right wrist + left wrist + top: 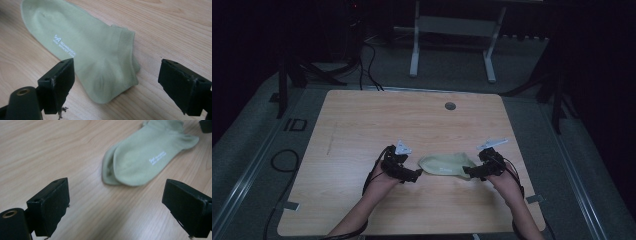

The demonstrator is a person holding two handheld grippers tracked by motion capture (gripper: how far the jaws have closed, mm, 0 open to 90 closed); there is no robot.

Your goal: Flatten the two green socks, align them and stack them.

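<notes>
Two socks (445, 164), stacked flat on counter (362, 125), lie btwn left gripper (416, 173) and right gripper (468, 172); both wide open, empty. Approach step; next calls for closing on toe and cuff ends.

The sock (87, 52) is light green with small white letters. The counter (362, 125) under it is light brown wood with stripes.
</notes>
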